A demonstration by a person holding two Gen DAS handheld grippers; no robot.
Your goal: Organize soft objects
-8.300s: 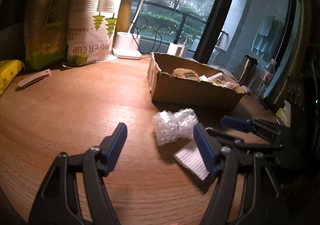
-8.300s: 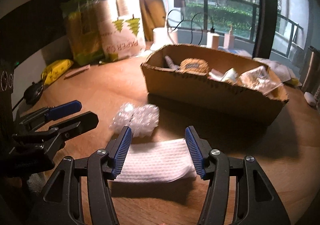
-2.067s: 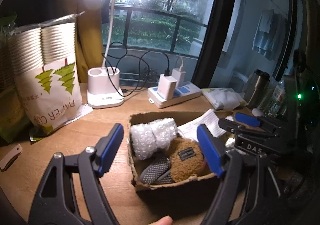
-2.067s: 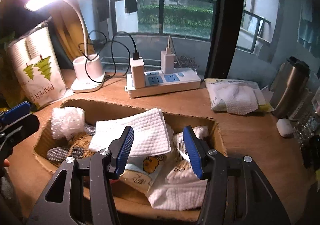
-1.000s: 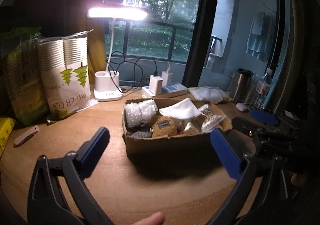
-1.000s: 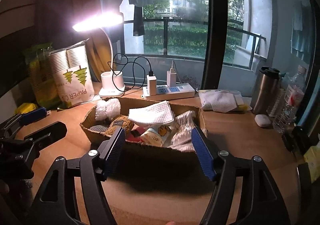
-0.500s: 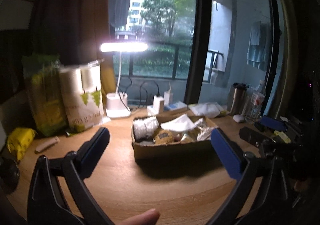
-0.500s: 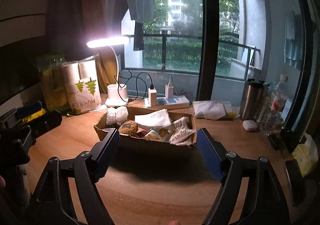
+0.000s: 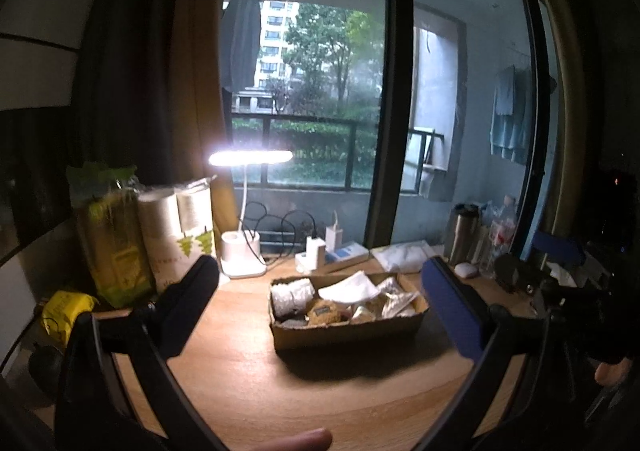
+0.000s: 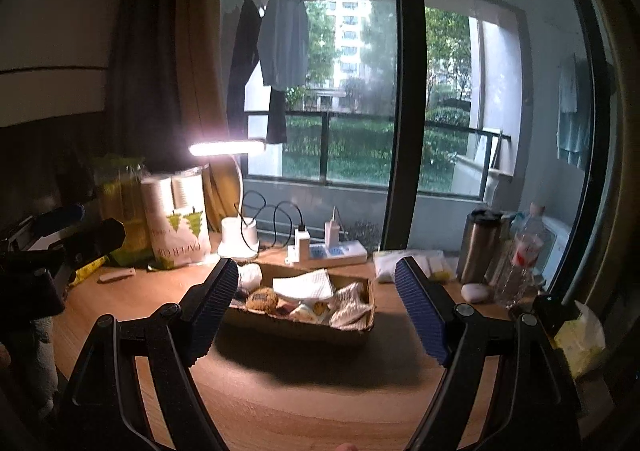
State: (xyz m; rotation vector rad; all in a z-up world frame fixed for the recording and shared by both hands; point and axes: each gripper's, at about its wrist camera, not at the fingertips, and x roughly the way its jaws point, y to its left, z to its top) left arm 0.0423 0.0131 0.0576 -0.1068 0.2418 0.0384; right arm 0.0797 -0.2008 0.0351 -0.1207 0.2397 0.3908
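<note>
A shallow cardboard box [image 9: 348, 333] [image 10: 304, 325] sits mid-table, filled with soft things: a bubble-wrap wad [image 9: 291, 293] [image 10: 250, 275], a white cloth [image 9: 349, 287] [image 10: 305, 284], a brown plush [image 9: 323, 311] [image 10: 262, 299] and crinkly packets [image 9: 394, 301]. My left gripper [image 9: 320, 305] hangs well back from the box, jaws wide and empty. Equally far back is my right gripper [image 10: 316, 311], open with nothing between its blue pads [image 10: 420, 315]. Each gripper shows at the edge of the other's view.
A lit desk lamp [image 9: 244, 251], a power strip [image 10: 328, 251], a paper-cup bag [image 10: 180, 227] and a green bag [image 9: 110, 235] line the back. A steel flask [image 10: 478, 247], bottle [image 10: 520, 263] and folded cloth [image 9: 406, 253] stand at the right. A yellow packet [image 9: 66, 311] lies left.
Both grippers have pulled back and risen from the box, which now looks smaller and farther away. The right jaws spread a little wider. Everything in the box stays put.
</note>
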